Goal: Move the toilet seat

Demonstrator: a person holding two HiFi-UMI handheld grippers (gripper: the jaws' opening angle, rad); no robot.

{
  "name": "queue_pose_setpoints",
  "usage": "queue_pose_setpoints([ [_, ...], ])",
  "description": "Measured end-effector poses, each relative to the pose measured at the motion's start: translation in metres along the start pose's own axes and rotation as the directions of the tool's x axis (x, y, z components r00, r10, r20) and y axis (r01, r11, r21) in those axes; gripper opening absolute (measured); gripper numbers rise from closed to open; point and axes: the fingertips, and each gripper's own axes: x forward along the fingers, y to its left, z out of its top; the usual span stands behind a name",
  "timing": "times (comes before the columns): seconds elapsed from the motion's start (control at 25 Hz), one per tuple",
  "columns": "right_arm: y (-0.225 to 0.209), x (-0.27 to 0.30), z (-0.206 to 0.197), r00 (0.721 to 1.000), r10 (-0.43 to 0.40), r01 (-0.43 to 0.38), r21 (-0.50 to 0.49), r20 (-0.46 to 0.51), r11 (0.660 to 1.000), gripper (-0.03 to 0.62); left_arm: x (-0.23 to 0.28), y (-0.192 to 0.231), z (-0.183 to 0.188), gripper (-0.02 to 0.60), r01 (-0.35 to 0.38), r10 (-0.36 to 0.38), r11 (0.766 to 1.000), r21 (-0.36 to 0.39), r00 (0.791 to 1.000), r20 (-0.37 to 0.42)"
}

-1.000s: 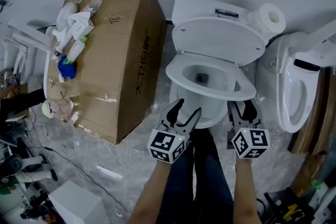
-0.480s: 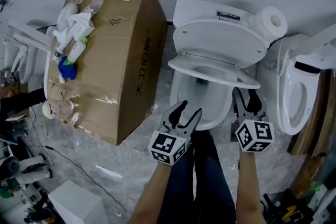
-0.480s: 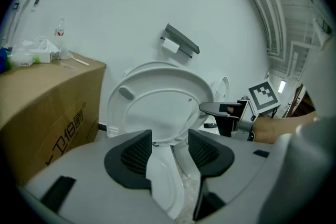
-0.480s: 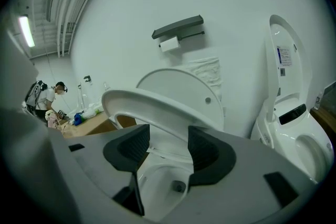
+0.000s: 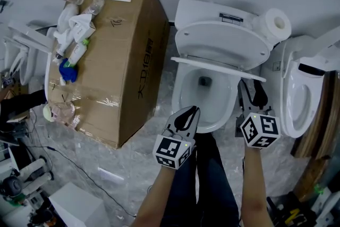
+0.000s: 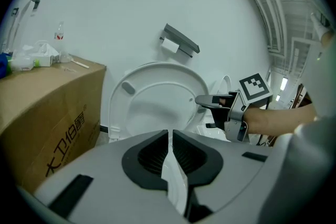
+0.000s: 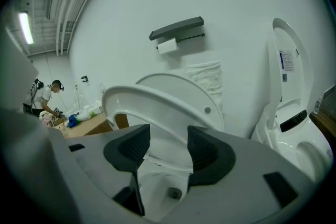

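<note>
The white toilet seat (image 5: 212, 65) (image 7: 152, 99) stands about half raised over the bowl (image 5: 204, 101), in front of the upright lid (image 5: 220, 42). My right gripper (image 5: 249, 89) (image 7: 168, 136) is at the seat's right edge, jaws wide, with the seat's rim between the pads. My left gripper (image 5: 191, 111) (image 6: 170, 135) hovers before the bowl's front rim. Its jaws have just been closing and now stand shut with nothing between them. The right gripper (image 6: 210, 102) also shows in the left gripper view, beside the lid (image 6: 157, 97).
A large cardboard box (image 5: 117, 56) with bottles and tissues on top stands left of the toilet. A paper roll (image 5: 276, 21) sits on the cistern. A second toilet (image 5: 297, 93) stands at the right. A wall holder (image 7: 176, 29) hangs above. Cables lie on the floor at the left.
The seat has swung up from flat on the bowl to half raised, with the right gripper moving up and back along with it. The left gripper's jaws went from wide open to shut.
</note>
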Motion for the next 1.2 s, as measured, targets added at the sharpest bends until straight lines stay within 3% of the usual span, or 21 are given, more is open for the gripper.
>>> queue_pose_setpoints([
  [0.28, -0.008, 0.014, 0.013, 1.0, -0.005, 0.005, 0.007, 0.019, 1.0, 0.232, 0.007, -0.007, -0.005, 0.032, 0.002, 0.0, 0.997, 0.073, 1.0, -0.031],
  [1.2, -0.025, 0.052, 0.041, 0.999, 0.0, 0.0, -0.002, 0.04, 1.0, 0.232, 0.017, -0.001, -0.004, 0.031, -0.016, 0.017, 1.0, 0.027, 1.0, -0.026],
])
